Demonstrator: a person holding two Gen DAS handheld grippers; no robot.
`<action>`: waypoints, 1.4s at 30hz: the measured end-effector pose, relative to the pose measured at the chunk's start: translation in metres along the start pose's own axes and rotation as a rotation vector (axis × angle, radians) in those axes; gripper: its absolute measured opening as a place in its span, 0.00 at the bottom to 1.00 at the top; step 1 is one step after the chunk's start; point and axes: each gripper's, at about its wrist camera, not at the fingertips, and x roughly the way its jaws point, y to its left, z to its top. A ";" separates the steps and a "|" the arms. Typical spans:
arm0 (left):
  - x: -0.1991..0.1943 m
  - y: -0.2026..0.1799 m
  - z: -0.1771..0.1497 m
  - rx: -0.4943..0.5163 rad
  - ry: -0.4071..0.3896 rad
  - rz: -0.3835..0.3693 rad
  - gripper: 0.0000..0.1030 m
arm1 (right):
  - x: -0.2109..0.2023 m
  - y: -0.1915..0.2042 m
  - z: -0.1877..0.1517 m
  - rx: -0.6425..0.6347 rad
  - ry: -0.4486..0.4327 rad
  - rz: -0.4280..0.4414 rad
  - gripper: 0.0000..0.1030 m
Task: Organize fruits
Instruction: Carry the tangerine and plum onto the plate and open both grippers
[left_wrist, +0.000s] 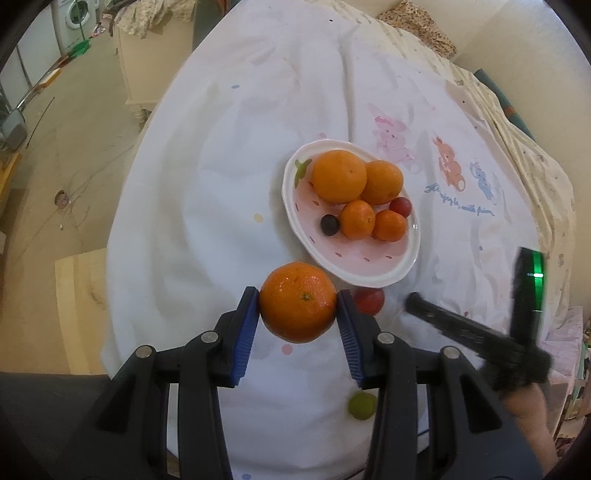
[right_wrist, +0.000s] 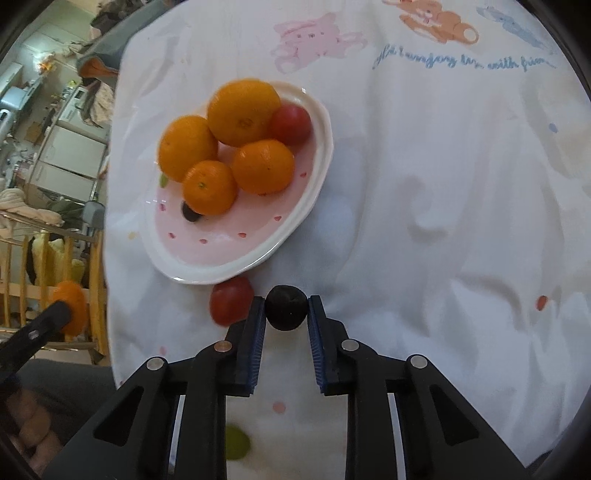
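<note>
My left gripper (left_wrist: 298, 301) is shut on an orange (left_wrist: 297, 302), held just in front of the pink oval plate (left_wrist: 364, 267). The plate (right_wrist: 207, 254) holds several oranges (left_wrist: 339, 176), a red fruit (left_wrist: 400, 206) and a dark grape (left_wrist: 329, 225). My right gripper (right_wrist: 287, 306) is shut on a dark grape (right_wrist: 287, 307) near the plate's front edge. A red fruit (right_wrist: 231, 305) lies on the cloth beside the plate; it also shows in the left wrist view (left_wrist: 369, 300). A green grape (left_wrist: 362, 405) lies nearer me, also in the right wrist view (right_wrist: 236, 446).
A white cloth with cartoon animal prints (left_wrist: 221, 177) covers the table. The right gripper's body (left_wrist: 476, 328) shows at the right of the left wrist view. A cream cabinet (left_wrist: 147, 62) and floor lie beyond the table's left edge.
</note>
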 end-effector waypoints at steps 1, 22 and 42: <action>0.002 0.000 0.000 0.003 0.001 0.009 0.37 | -0.005 -0.001 0.000 -0.003 -0.006 0.009 0.23; 0.031 -0.011 0.022 0.081 -0.056 0.183 0.37 | -0.058 -0.006 0.031 -0.033 -0.177 0.226 0.23; 0.087 -0.037 0.059 0.107 -0.029 0.109 0.37 | -0.025 0.003 0.078 -0.061 -0.132 0.252 0.23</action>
